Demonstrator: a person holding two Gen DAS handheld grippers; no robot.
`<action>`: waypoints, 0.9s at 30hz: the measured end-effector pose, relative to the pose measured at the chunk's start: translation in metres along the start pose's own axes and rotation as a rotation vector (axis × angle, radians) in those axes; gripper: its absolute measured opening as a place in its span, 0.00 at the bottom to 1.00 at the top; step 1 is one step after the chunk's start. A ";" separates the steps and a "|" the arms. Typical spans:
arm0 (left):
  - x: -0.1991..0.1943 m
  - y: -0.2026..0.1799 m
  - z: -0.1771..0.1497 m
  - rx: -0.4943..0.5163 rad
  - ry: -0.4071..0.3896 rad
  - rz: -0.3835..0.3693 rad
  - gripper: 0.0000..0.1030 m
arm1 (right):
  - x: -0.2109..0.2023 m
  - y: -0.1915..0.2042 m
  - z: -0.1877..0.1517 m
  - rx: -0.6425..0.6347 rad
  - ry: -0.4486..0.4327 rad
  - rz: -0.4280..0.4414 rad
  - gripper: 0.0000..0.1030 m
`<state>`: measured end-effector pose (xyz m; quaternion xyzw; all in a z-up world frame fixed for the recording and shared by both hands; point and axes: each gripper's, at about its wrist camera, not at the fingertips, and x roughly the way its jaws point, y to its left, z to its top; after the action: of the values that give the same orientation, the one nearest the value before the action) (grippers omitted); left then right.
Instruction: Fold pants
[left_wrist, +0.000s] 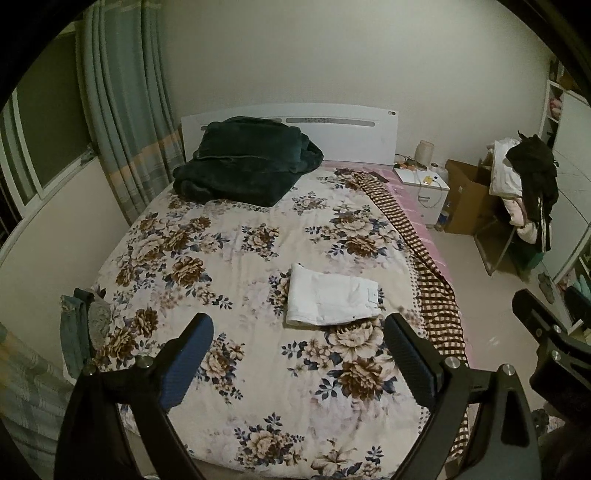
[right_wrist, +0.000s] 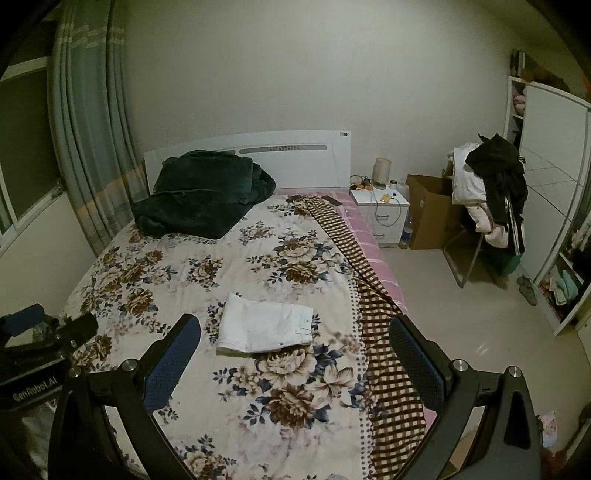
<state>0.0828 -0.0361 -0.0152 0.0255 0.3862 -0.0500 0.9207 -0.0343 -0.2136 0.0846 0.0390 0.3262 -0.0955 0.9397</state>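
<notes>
White pants (left_wrist: 330, 297) lie folded into a flat rectangle on the floral bedspread (left_wrist: 229, 251), near the bed's right side; they also show in the right wrist view (right_wrist: 264, 328). My left gripper (left_wrist: 299, 332) is open and empty, held well above the bed short of the pants. My right gripper (right_wrist: 295, 332) is open and empty too, at a similar height. Each gripper's body shows at the edge of the other's view: the right one (left_wrist: 546, 332) and the left one (right_wrist: 40, 332).
A dark green blanket (left_wrist: 247, 162) is piled by the white headboard (left_wrist: 332, 122). A brown checked cloth (left_wrist: 417, 251) runs along the bed's right edge. Jeans (left_wrist: 77, 325) hang off the left edge. A nightstand (right_wrist: 380, 210), cardboard box (right_wrist: 428, 210) and clothes-laden chair (right_wrist: 487, 199) stand right.
</notes>
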 end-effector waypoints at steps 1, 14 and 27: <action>-0.002 0.000 -0.001 0.000 0.000 -0.002 0.92 | 0.000 0.000 0.000 0.000 0.001 0.001 1.00; -0.010 0.003 -0.002 -0.004 -0.014 0.021 0.92 | -0.001 0.003 0.005 -0.009 0.021 0.018 1.00; -0.011 0.003 -0.003 -0.005 -0.012 0.014 0.92 | 0.019 -0.013 0.013 -0.011 0.050 0.038 1.00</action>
<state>0.0738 -0.0322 -0.0096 0.0258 0.3805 -0.0428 0.9234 -0.0140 -0.2311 0.0828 0.0421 0.3495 -0.0750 0.9330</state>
